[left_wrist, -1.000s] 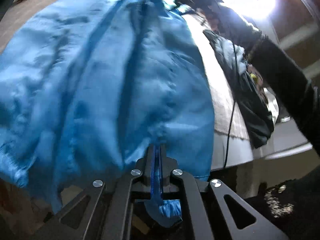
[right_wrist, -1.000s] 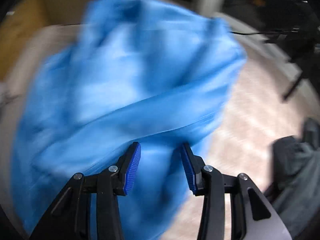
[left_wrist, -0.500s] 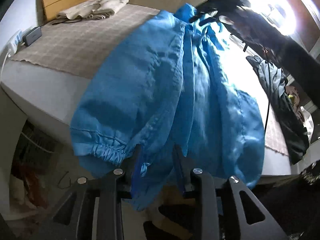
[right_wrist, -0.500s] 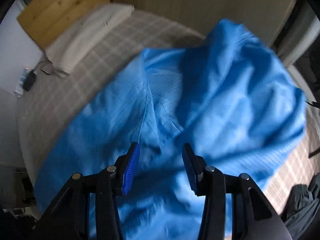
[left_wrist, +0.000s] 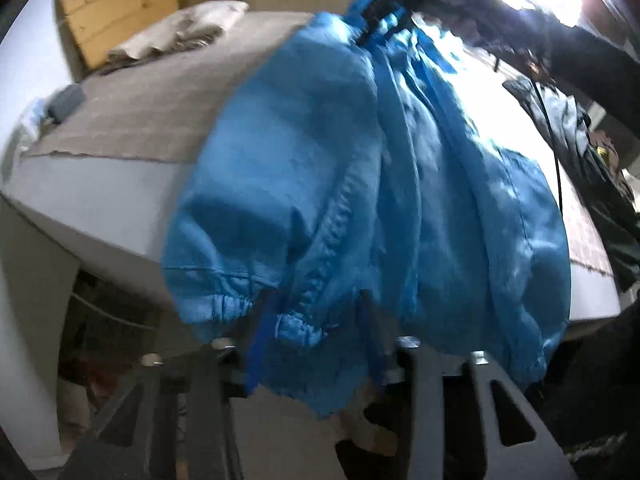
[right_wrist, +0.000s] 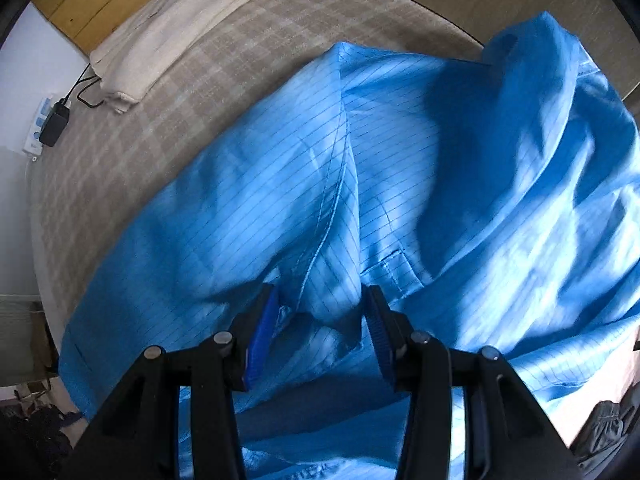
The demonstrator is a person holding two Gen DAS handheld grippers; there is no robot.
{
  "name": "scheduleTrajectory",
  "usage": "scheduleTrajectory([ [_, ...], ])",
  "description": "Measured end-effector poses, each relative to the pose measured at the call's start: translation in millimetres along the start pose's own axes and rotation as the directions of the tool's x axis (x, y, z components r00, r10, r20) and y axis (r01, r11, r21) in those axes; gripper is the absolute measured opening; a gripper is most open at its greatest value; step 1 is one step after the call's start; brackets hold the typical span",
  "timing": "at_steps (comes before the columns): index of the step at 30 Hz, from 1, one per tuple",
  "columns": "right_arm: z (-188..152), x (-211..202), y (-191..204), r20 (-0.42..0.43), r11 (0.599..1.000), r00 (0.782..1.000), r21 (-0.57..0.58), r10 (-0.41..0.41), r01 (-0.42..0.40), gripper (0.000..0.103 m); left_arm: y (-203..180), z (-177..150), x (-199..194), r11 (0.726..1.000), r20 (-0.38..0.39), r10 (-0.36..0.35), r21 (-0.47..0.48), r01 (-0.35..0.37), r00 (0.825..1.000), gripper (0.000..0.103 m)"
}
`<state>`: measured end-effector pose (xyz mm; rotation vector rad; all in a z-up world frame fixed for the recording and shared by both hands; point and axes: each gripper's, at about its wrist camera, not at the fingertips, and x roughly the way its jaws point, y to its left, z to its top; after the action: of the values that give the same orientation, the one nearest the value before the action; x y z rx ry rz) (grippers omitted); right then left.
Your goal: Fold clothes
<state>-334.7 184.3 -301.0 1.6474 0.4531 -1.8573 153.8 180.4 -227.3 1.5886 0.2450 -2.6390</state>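
A folded cream garment (right_wrist: 192,24) is lying at the far end of the bed (right_wrist: 132,152), with a black charger (right_wrist: 54,124) beside it at the bed's edge and a dark jacket (left_wrist: 580,152) heaped on the opposite side. The blue garment (right_wrist: 420,184) is sprawling lengthwise down the bed, its gathered hem (left_wrist: 240,300) hanging over the near edge. The left gripper (left_wrist: 316,332) and right gripper (right_wrist: 320,320) are both gaping wide, loose cloth lying between their pads.

Much of the beige checked bed cover (right_wrist: 208,92) is hidden under the crumpled bright blue pinstriped garment (right_wrist: 420,184). Beyond the garment's far end, a dark-sleeved arm (left_wrist: 580,52) is washed out by window glare. The garment's lower hem is cut off by the right wrist view's bottom edge.
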Motion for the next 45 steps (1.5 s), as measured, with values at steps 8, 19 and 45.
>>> scheduleTrajectory([
  [8,-21,-36,-14,0.042,0.999,0.999,-0.042,0.021,-0.019,0.008,-30,11,-31,0.994,0.008,-0.091,0.054,0.090,0.996,0.000],
  [19,-33,-72,-16,0.159,0.979,0.970,-0.061,-0.184,0.196,0.017,-55,4,-4,0.974,-0.121,-0.215,0.051,0.222,0.969,0.004],
  [45,-147,-129,-38,0.259,0.990,0.965,0.124,0.032,-0.067,0.037,4,30,-34,0.971,-0.105,-0.213,0.085,0.223,0.971,0.019],
])
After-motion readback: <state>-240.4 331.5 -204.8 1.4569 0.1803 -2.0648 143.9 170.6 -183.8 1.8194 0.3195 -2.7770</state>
